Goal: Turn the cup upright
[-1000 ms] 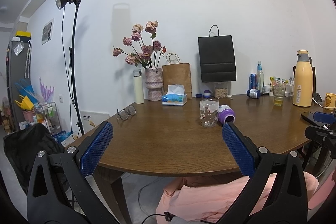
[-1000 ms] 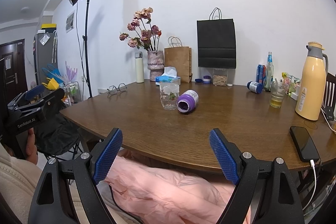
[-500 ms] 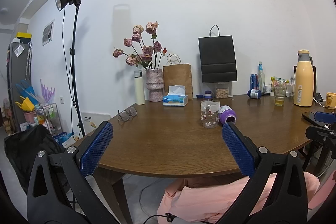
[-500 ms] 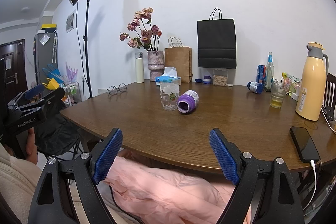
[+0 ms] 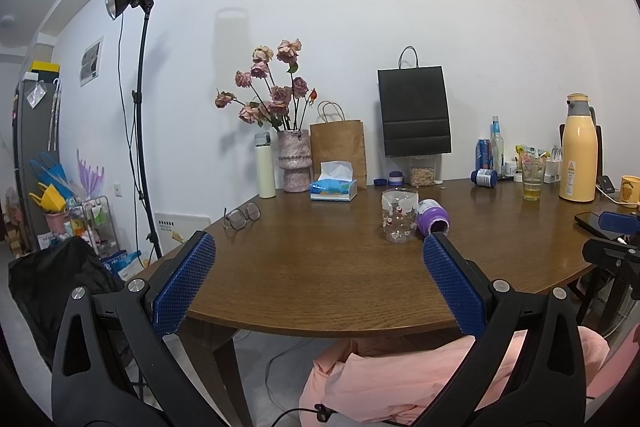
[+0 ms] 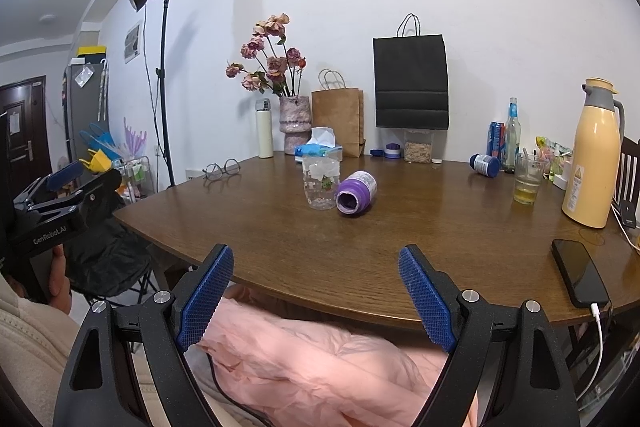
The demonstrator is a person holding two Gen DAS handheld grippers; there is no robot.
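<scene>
A purple cup (image 6: 355,193) lies on its side near the middle of the brown table (image 6: 400,247), its open mouth turned toward me. It touches or nearly touches a clear patterned glass (image 6: 321,183) standing to its left. The left wrist view shows the same purple cup (image 5: 433,221) to the right of that glass (image 5: 399,221). My left gripper (image 5: 316,245) is open and holds nothing, in front of the table's near edge. My right gripper (image 6: 316,255) is also open with nothing in it, short of the edge and well away from the cup.
A phone (image 6: 580,277) on a cable lies at the right edge. A yellow thermos (image 6: 592,155), a glass of drink (image 6: 527,179), bottles, paper bags, a flower vase (image 6: 295,125), a tissue box (image 5: 333,189) and spectacles (image 6: 221,169) line the far side. Pink fabric (image 6: 300,355) lies below.
</scene>
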